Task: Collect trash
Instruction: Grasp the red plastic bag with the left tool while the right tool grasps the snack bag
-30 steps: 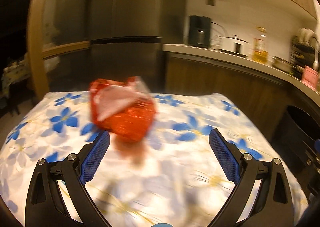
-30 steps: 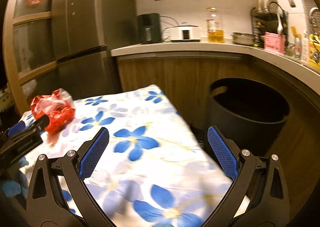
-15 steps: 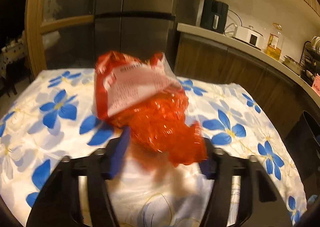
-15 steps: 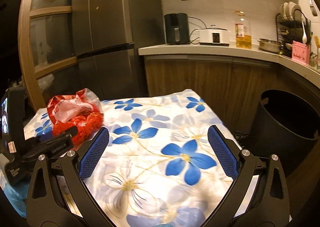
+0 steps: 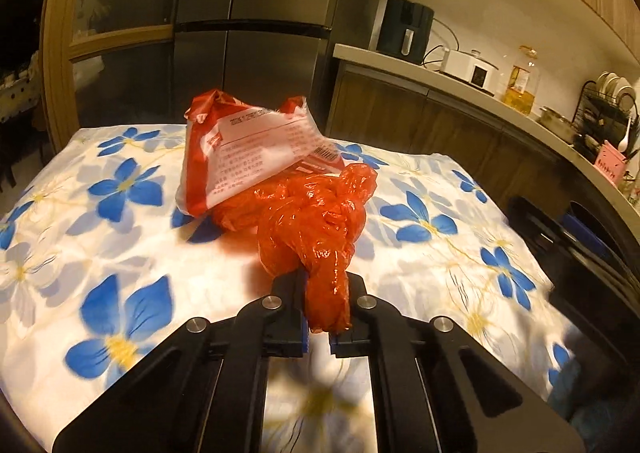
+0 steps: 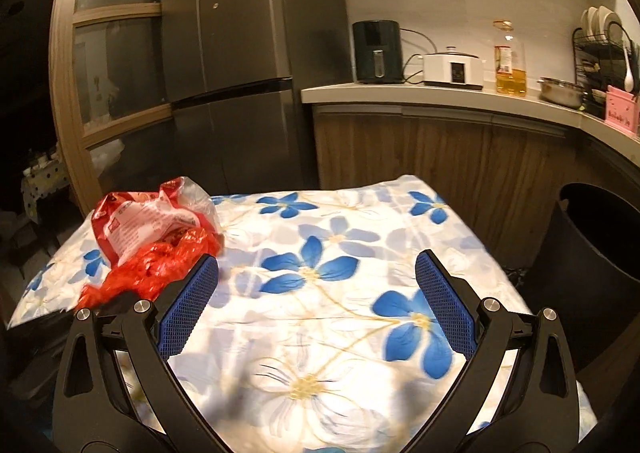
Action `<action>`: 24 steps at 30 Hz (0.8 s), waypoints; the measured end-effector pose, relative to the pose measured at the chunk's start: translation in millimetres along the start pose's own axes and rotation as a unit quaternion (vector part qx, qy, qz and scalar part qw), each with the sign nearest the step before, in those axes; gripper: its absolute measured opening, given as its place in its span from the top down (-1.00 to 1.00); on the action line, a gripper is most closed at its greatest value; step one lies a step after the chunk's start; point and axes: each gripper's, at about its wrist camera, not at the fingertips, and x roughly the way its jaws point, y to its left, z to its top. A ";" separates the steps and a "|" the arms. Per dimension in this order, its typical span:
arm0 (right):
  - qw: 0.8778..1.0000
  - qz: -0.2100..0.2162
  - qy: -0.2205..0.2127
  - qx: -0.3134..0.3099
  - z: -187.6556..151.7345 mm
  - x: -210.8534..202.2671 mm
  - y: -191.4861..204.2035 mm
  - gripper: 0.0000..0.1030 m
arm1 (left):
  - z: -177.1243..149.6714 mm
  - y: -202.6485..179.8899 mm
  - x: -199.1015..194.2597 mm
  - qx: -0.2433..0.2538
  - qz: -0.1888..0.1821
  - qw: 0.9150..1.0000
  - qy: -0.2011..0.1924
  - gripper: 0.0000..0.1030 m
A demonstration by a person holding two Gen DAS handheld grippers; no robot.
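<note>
Since a second ago the left gripper (image 5: 318,317) has come forward over the table and its wide-spread jaws have pinched onto the near, twisted end of the crumpled red plastic bag (image 5: 316,229), which now sits squeezed between the black fingers (image 5: 286,305). That bag lies on the white tablecloth with blue flowers (image 5: 120,293), towards the table's far left side, and a red-and-white printed food wrapper (image 5: 248,157) rests against its far end. From the right wrist view the same red bundle (image 6: 156,257) shows at the left, beside the right gripper (image 6: 316,301), whose blue-padded fingers (image 6: 188,309) stand wide with nothing between them, over bare cloth. Right of the table stands a dark round bin (image 6: 592,273), below a pale kitchen counter (image 6: 440,97).
</note>
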 end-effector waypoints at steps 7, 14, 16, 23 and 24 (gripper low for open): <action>0.998 0.067 0.009 -0.012 1.7 9.4 43.8 -0.89 | -19.2 26.9 -30.2 -0.002 0.000 1.000 0.017 0.87; 0.993 0.114 0.022 -0.034 2.6 17.6 84.6 -0.89 | -34.3 52.1 -62.9 0.004 0.005 1.000 0.012 0.87; 0.992 0.119 0.030 -0.026 3.6 23.2 90.5 -0.89 | -37.9 62.3 -74.6 0.001 0.012 1.000 0.005 0.87; 0.992 0.120 0.044 0.010 10.3 51.6 113.2 -0.71 | -43.9 85.6 -86.8 -0.022 0.028 0.999 0.000 0.87; 0.992 0.117 0.045 0.013 10.8 54.6 114.3 -0.63 | -43.9 86.8 -87.5 -0.023 0.029 0.999 -0.001 0.87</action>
